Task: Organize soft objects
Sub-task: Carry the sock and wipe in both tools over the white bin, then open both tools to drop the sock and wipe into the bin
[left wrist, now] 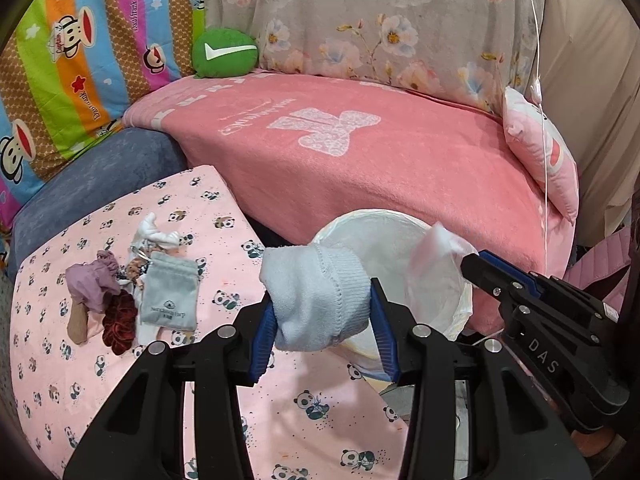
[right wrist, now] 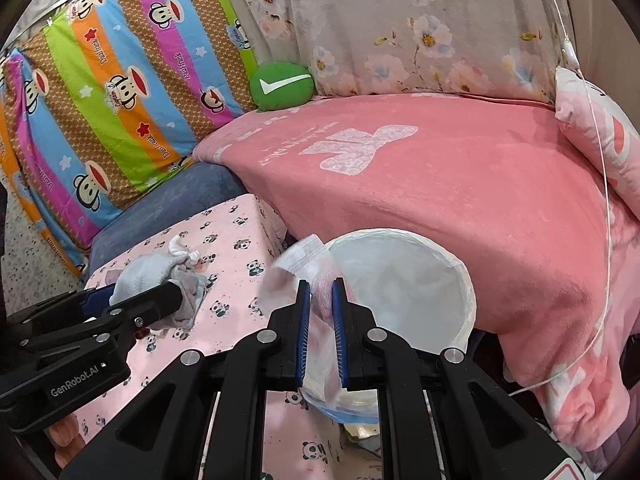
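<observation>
Pale blue sock (left wrist: 320, 300), bunched and thick, pinched at its middle between the blue pads of the left gripper (left wrist: 322, 316) — clenched on it, lifted clear of the panda-print sheet (left wrist: 80, 380) and hanging just beside the mouth of the white bag (left wrist: 384, 248). Probably carried that way so the bulk drops straight in once released.

White bag standing open against the front edge of the pink blanket (right wrist: 460, 200), its round mouth wide. Near lip of that bag, a thin translucent flap (right wrist: 304, 276), nipped between the narrow-set fingers of the right gripper (right wrist: 320, 312) — grasping the rim, apparently to keep the opening taut and steady for the sock.

Left of the bag, well apart on the sheet, a small heap waiting: grey drawstring pouch (left wrist: 170, 296), mauve scrunchie (left wrist: 90, 280), dark red scrunchie (left wrist: 119, 322), a white knotted piece (left wrist: 154, 232) and something tan (left wrist: 77, 322), all touching or overlapping.

Behind the bag, beyond the blanket, a green round cushion (left wrist: 224, 53) tucked against the striped monkey-print cover (left wrist: 72, 60), with a floral cover (left wrist: 380, 20) alongside. Right of the bag, a pink pillow (left wrist: 540, 160) at the blanket's end.

Next step, by judgement: sock over the mouth, then release.
</observation>
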Action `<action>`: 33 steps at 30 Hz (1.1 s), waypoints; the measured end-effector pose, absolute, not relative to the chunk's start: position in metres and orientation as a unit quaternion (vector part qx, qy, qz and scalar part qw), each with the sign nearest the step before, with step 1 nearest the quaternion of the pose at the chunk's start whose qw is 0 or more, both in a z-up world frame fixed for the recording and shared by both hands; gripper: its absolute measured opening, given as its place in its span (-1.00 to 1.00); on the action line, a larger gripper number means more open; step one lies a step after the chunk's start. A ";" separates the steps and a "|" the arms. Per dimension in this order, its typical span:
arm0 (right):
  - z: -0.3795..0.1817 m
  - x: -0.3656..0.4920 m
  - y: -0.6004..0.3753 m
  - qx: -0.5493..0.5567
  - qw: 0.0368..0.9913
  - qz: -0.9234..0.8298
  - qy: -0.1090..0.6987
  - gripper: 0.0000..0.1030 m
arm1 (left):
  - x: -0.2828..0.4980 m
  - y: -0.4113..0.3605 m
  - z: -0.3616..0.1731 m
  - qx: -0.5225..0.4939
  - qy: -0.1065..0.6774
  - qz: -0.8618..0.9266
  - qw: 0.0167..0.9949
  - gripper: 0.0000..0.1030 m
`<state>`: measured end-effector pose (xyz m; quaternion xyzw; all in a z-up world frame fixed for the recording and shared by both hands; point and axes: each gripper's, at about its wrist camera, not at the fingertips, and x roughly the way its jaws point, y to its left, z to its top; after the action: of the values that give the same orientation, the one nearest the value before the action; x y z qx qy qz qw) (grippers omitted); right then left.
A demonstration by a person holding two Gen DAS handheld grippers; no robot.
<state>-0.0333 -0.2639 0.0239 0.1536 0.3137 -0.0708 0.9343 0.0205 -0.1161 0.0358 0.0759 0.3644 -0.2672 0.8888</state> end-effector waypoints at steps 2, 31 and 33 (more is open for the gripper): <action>0.023 -0.033 -0.267 0.156 0.933 -0.074 0.314 -0.76 | 0.022 -0.119 0.033 0.081 0.367 -0.269 0.887 -0.19; 0.010 -0.036 -0.303 0.169 0.925 -0.108 0.322 -0.51 | 0.038 -0.166 0.012 0.075 0.405 -0.315 0.855 0.05; 0.011 -0.036 -0.305 0.171 0.926 -0.110 0.318 -0.37 | 0.039 -0.165 0.015 0.068 0.400 -0.315 0.858 0.32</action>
<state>-0.0360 -0.3046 0.0115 0.1710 0.3181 -0.1102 0.9260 0.0394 -0.1645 0.0153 0.0680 0.3998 -0.3148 0.8581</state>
